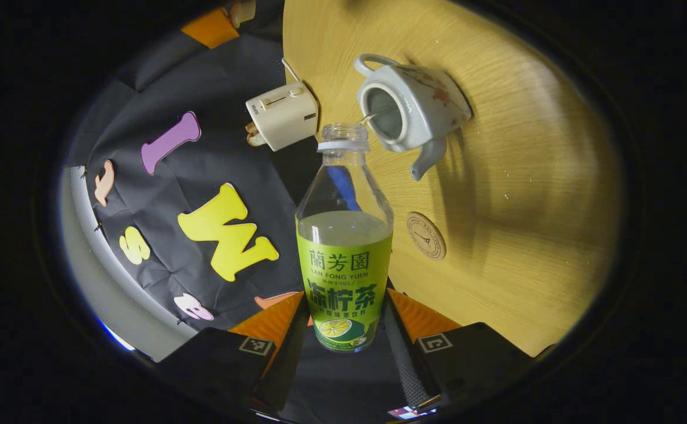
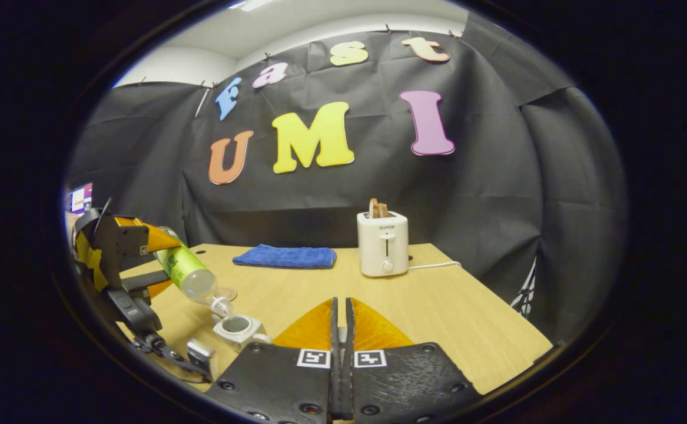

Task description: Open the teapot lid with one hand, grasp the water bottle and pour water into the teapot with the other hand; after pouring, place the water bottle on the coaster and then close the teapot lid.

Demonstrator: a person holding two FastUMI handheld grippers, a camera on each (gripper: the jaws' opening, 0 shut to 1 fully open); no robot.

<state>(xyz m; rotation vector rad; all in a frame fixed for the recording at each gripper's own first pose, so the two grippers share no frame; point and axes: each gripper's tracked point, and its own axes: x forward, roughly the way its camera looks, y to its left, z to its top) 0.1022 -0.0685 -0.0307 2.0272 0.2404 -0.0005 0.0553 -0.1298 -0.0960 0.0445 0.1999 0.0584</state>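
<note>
A thin stream is running from the uncapped water bottle (image 1: 345,235) into the open mouth of the white teapot (image 1: 412,109), which is sitting lidless in the upper centre of the left gripper view; the left gripper (image 1: 343,330) is clamping the bottle's labelled base between both fingers and tipping it neck-down, as the lower left of the right gripper view is also showing. The round coaster (image 1: 426,235) is waiting just right of the bottle on the wooden table (image 1: 525,206). At the bottom of the right gripper view, the right gripper (image 2: 341,330) is showing its fingers drawn nearly together; whether it is pinching the lid cannot be told. Judging from here, the stream could be missing the narrow opening if the bottle wobbles or tips further, wetting the table, and the bottle could be slipping in a base-only hold. Counted: one bottle, one teapot, one coaster, one toaster (image 2: 382,242), one blue cloth (image 2: 285,257), two grippers.
</note>
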